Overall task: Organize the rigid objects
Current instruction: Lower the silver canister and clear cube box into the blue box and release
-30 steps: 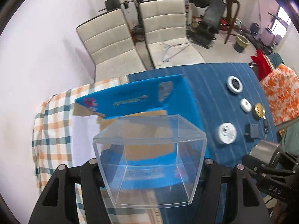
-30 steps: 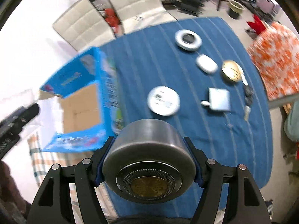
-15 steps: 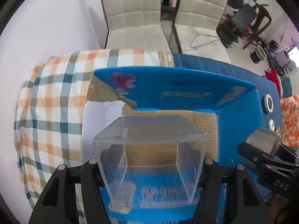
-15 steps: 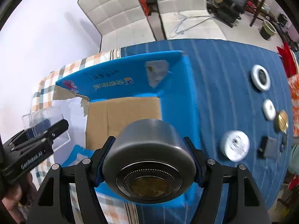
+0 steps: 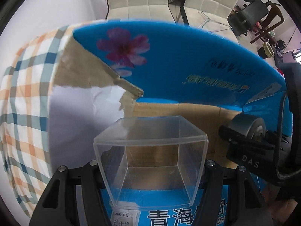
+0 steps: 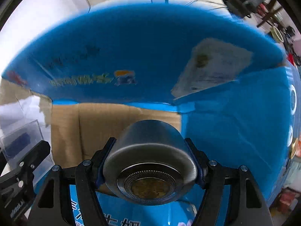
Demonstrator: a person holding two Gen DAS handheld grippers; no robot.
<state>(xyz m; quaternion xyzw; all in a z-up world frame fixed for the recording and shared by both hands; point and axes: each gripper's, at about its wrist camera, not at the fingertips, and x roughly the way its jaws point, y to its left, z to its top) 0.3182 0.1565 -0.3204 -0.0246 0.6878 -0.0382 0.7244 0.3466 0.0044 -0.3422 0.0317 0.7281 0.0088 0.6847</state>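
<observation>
Since the earlier frames I have brought both claws down over the open blue box (image 5: 188, 60), which now fills each view, and the table's loose items have slid almost out of sight. My left claw (image 5: 150, 171) pinches a clear plastic case (image 5: 150, 160) by its two side walls; its open mouth faces away from me, down toward the brown cardboard floor (image 5: 180, 111) near the box's torn left corner. My right claw (image 6: 150, 162) pinches a metal tin (image 6: 150, 162) across its round sides, lying on its side with its long axis pointing forward and its mesh end toward the camera, over the floor's right part.
</observation>
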